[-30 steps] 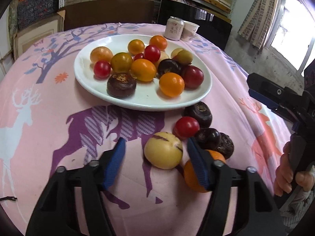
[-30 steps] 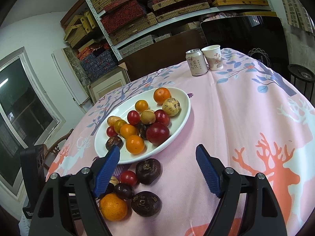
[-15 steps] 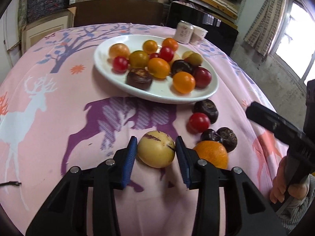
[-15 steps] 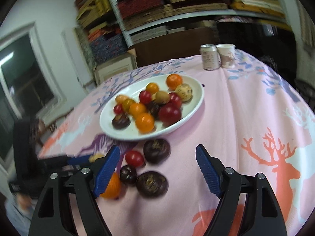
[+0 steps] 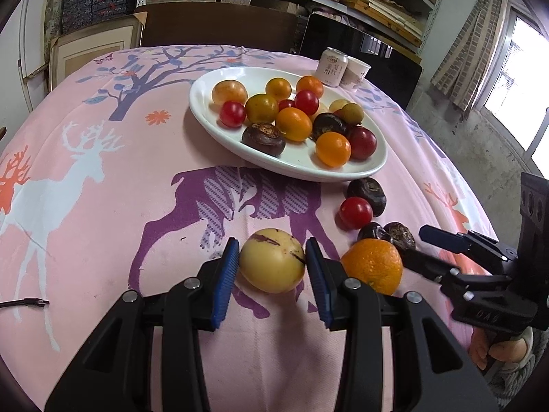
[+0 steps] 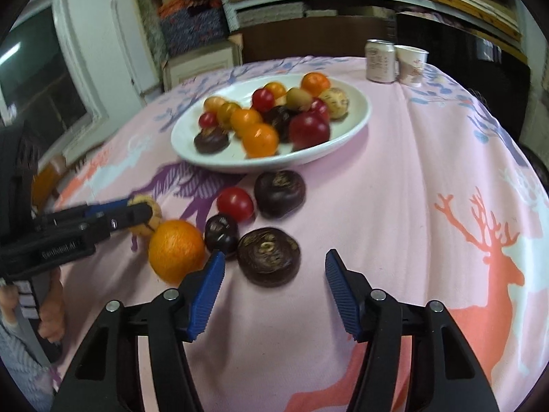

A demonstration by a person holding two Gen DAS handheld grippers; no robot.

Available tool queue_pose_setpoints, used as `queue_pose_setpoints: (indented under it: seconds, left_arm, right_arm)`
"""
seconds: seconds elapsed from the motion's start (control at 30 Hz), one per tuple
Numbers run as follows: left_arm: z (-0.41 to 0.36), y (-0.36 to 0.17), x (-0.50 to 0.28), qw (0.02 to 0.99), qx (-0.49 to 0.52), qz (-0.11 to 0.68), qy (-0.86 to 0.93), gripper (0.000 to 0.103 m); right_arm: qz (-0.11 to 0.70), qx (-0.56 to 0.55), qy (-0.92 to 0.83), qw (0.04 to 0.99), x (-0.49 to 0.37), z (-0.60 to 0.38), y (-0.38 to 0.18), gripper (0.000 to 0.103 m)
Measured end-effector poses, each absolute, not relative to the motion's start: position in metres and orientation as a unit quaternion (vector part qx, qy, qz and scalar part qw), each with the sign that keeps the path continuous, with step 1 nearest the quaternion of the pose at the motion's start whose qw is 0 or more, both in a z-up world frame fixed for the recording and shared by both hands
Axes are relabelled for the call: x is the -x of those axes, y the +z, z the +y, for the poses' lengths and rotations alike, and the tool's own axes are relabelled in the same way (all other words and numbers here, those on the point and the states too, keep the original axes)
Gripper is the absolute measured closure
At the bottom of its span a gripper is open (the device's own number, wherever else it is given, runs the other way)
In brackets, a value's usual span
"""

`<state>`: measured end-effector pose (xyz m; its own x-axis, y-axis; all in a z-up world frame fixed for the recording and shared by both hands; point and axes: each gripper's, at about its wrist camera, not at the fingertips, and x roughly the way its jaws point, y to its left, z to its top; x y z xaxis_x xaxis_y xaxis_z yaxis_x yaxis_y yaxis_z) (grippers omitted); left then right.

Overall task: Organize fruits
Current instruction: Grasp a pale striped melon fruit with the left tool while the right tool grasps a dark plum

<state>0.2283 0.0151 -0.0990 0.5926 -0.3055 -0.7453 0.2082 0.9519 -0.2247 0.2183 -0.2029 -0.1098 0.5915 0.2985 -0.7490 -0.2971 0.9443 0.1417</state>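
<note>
Yellow fruit (image 5: 271, 265) between left fingers (image 5: 226, 276)

Loose fruits (image 5: 355, 212) lie beside the plate (image 5: 206, 103) (can (image 5: 330, 67) behind).

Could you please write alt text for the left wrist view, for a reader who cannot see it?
The left gripper closes its blue fingers around a pale yellow fruit on a pink deer-print tablecloth. An orange lies beside it; a white plate of mixed fruit sits behind.

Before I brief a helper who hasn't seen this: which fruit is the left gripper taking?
Find the white plate; loose fruit lies in front of it. The left gripper is closed on the pale yellow fruit, purple-streaked, beside the orange.
</note>
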Motion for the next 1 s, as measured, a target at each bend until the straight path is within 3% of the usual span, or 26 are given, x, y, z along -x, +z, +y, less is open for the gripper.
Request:
queue_pose_setpoints:
  seconds: [0.17, 0.27, 1.0]
  left_arm:
    - [0.012, -0.101, -0.228, 0.890, 0.049, 0.430, -0.143, 0.064]
    - [0.010, -0.102, -0.228, 0.890, 0.042, 0.431, -0.139, 0.064]
    - [0.004, -0.079, -0.248, 0.902, 0.037, 0.405, -0.141, 0.064]
  right_arm:
    - [0.435, 0.040, 0.161, 0.885, -0.226, -0.186, -0.116, 0.046]
    - [0.433, 0.036, 0.157, 0.887, -0.228, -0.189, -0.118, 0.059]
    - [0.395, -0.064, 0.151, 0.904, -0.227, -0.229, -0.102, 0.059]
